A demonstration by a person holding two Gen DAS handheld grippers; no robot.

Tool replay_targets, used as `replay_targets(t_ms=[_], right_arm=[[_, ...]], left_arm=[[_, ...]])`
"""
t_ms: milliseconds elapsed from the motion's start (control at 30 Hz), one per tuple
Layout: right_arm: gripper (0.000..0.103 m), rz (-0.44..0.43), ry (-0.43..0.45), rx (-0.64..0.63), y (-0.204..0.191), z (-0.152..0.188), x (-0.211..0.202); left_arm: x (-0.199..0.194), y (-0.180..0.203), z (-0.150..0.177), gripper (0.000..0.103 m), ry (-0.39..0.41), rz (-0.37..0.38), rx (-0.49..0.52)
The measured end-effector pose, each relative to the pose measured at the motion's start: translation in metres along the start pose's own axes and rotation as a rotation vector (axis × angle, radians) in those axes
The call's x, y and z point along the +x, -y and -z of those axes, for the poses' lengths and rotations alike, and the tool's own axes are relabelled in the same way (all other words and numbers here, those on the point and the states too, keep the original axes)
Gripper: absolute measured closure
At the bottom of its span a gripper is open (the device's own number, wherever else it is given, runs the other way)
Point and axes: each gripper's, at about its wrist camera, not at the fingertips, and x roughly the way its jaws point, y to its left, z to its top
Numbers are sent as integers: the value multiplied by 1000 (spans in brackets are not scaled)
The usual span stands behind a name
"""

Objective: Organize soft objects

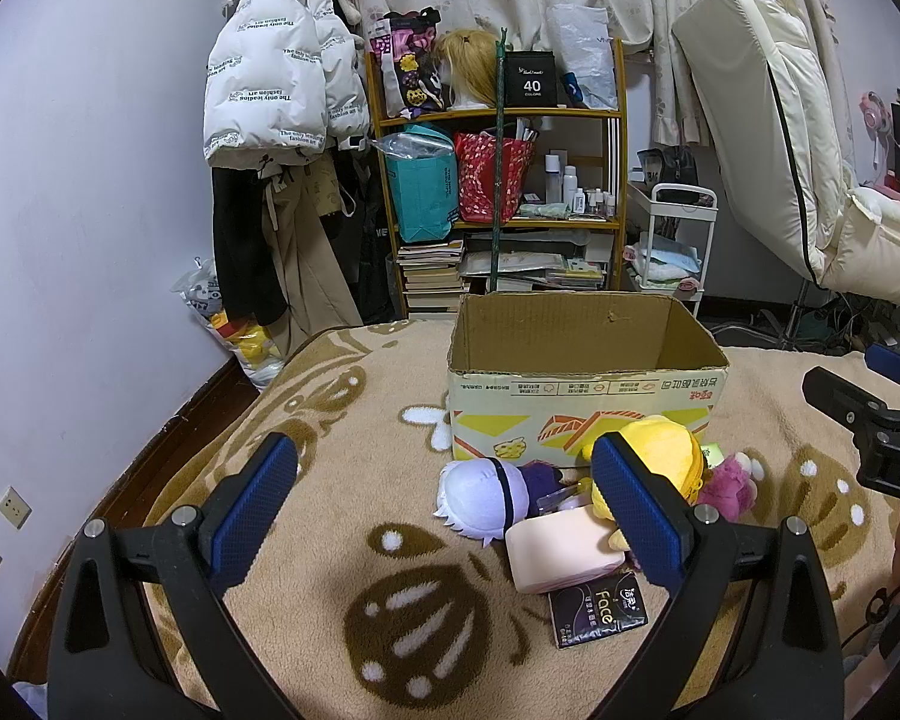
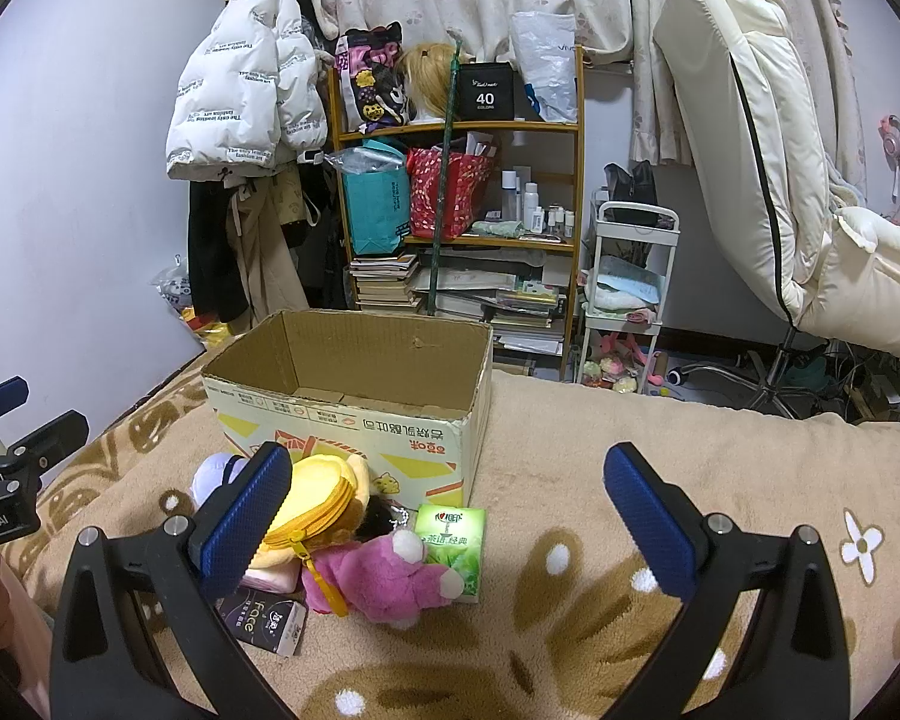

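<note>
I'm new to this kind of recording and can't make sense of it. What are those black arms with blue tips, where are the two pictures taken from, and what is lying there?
They are two hand-held grippers, not robot arms; a person carries one in each hand. Each picture comes from a wide-angle camera looking along one gripper's fingers. The left gripper and right gripper are both open and hold nothing. On the brown patterned blanket stands an open cardboard box, empty as far as visible. In front of it lie a white-haired plush doll, a yellow zip pouch, a pink plush, a green tissue pack, a black tissue pack and a pale pink block.
</note>
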Motion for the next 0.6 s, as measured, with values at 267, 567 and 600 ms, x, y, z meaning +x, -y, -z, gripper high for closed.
replay_targets(t_ms=[267, 567, 600], right_arm=[[0, 1, 1, 1, 0, 0, 0], [0, 1, 1, 1, -2, 0, 0], [0, 4, 2, 0, -3, 0, -1]], left_arm=[[0, 0, 0, 5, -1, 0, 0], [0, 0, 0, 5, -1, 0, 1], [0, 0, 0, 5, -1, -1, 1]])
